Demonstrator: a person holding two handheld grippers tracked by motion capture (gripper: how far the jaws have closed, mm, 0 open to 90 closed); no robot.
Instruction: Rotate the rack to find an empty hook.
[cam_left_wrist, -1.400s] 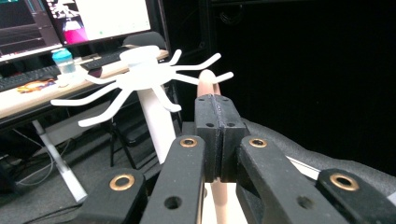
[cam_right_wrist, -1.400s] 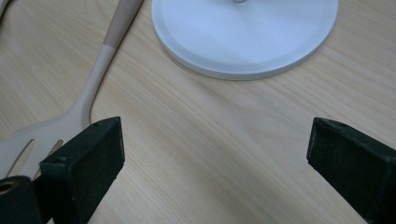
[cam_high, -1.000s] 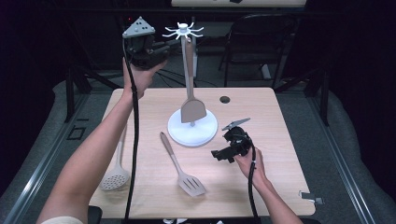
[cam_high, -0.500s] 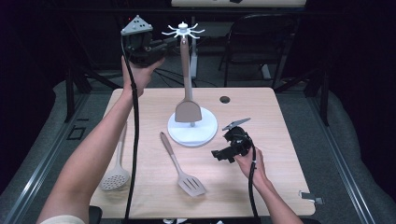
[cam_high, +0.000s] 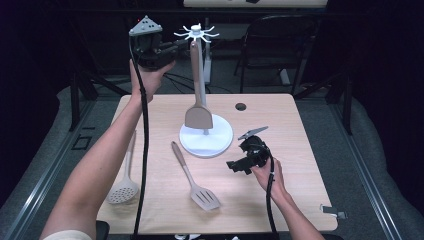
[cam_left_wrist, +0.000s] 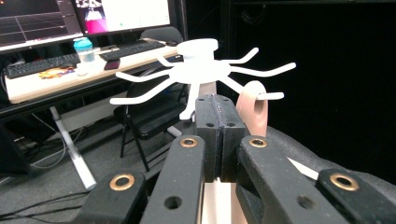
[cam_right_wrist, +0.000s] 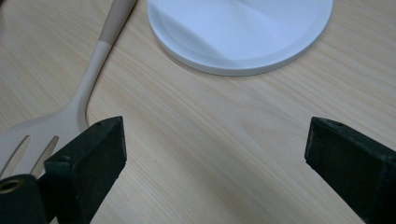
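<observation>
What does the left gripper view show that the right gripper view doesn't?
Left gripper view alone: the white spider-armed hook top of the stand, the beige spatula's looped handle end hung on one hook, and a desk with black keyboards behind. Right gripper view alone: the stand's round white base and a beige slotted turner lying on the pale wooden table. Both share black jaws in the foreground.

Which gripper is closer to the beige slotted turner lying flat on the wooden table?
Right gripper: it rests on the table beside the slotted turner. The left gripper is up at the white rack's hooks.
</observation>
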